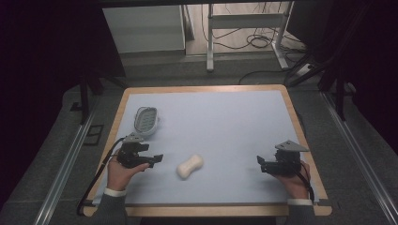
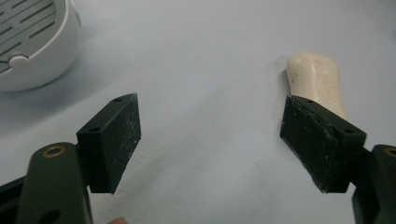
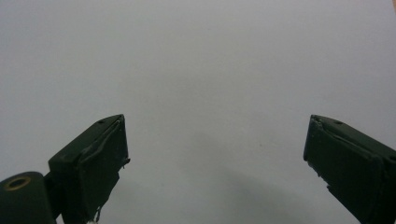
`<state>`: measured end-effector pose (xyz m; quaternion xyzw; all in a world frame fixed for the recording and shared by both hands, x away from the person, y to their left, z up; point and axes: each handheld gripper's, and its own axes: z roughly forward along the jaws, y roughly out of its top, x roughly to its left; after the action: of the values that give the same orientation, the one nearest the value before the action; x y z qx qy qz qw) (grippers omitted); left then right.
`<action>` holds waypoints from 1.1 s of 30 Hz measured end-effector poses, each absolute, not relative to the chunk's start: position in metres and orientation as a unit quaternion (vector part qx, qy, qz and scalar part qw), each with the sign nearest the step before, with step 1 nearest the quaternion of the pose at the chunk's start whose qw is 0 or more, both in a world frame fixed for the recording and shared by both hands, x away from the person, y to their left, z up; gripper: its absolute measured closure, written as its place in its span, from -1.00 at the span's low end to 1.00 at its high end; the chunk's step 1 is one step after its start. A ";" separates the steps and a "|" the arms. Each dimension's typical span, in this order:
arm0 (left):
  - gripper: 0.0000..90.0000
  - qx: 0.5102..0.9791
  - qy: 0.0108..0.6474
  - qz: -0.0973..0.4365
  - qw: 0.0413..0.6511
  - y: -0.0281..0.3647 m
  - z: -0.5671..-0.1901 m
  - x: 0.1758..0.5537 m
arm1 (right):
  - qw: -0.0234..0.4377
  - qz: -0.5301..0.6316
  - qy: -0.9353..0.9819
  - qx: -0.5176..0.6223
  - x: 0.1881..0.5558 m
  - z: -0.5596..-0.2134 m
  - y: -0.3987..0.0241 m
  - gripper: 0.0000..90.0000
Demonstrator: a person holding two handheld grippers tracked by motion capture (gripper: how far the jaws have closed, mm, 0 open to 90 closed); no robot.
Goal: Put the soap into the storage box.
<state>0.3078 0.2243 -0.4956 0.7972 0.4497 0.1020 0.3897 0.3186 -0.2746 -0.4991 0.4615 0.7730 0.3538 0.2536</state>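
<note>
Soap bar (image 1: 189,166) just beside wide-apart left gripper (image 1: 157,159), w/ nothing between jaws.

cream soap (image 1: 189,166), white slotted dish (image 1: 146,119), pale blue mat (image 1: 220,126), blk grippers

Lab or data-collection workspace, not a home. Wood-edged table (image 1: 291,110) with a pale blue mat (image 1: 225,126) sits in a dim room on grey carpet-like floor (image 1: 47,154). Metal floor rails (image 1: 65,161) run along the table at 9 o'clock and 3 o'clock. At 12 o'clock, beyond the table: metal desk-frame legs (image 1: 210,44) on a lighter floor, loose black cables (image 1: 256,40) trailing across it, and a white cabinet (image 1: 143,28) at 11 o'clock. Dark stand legs (image 1: 84,96) at 10 o'clock and at 2 o'clock. Surroundings at both sides are black, unlit; detail there cannot be made out.
</note>
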 end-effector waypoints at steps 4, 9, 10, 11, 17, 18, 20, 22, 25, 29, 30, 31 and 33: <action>-0.54 0.799 0.451 0.106 0.384 0.224 -0.497 0.308 | 0.259 0.359 0.769 0.462 0.317 -0.498 -0.279 -0.85; -0.54 0.797 0.452 0.108 0.385 0.224 -0.496 0.308 | 0.262 0.364 0.762 0.467 0.313 -0.495 -0.285 -0.85; -0.54 0.796 0.454 0.108 0.386 0.224 -0.496 0.308 | 0.260 0.365 0.761 0.470 0.313 -0.494 -0.286 -0.85; -0.54 0.796 0.455 0.109 0.385 0.224 -0.495 0.308 | 0.260 0.366 0.760 0.469 0.313 -0.494 -0.287 -0.85; -0.55 0.799 0.456 0.112 0.376 0.223 -0.497 0.308 | 0.250 0.373 0.759 0.472 0.314 -0.494 -0.290 -0.84; -0.55 0.800 0.457 0.113 0.372 0.223 -0.497 0.308 | 0.251 0.373 0.758 0.473 0.314 -0.494 -0.290 -0.84; -0.55 0.800 0.458 0.115 0.370 0.223 -0.497 0.308 | 0.250 0.370 0.760 0.473 0.315 -0.495 -0.290 -0.84; -0.56 0.796 0.466 0.119 0.368 0.223 -0.496 0.307 | 0.251 0.370 0.758 0.474 0.315 -0.495 -0.292 -0.84; -0.56 0.793 0.472 0.123 0.365 0.224 -0.493 0.306 | 0.251 0.375 0.754 0.477 0.314 -0.494 -0.296 -0.84; -0.57 0.793 0.472 0.130 0.363 0.223 -0.488 0.307 | 0.251 0.374 0.757 0.472 0.315 -0.494 -0.302 -0.84; -0.57 0.790 0.472 0.134 0.367 0.221 -0.484 0.306 | 0.253 0.375 0.756 0.474 0.315 -0.495 -0.303 -0.84; -0.58 0.791 0.471 0.135 0.367 0.221 -0.483 0.306 | 0.251 0.376 0.754 0.476 0.315 -0.495 -0.303 -0.84; -0.59 0.794 0.469 0.135 0.362 0.220 -0.479 0.305 | 0.252 0.376 0.754 0.476 0.314 -0.494 -0.304 -0.84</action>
<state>0.3053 0.2198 -0.4794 0.7945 0.4689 0.1346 0.3618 0.3140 -0.3043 -0.4940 0.4762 0.7539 0.3761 0.2519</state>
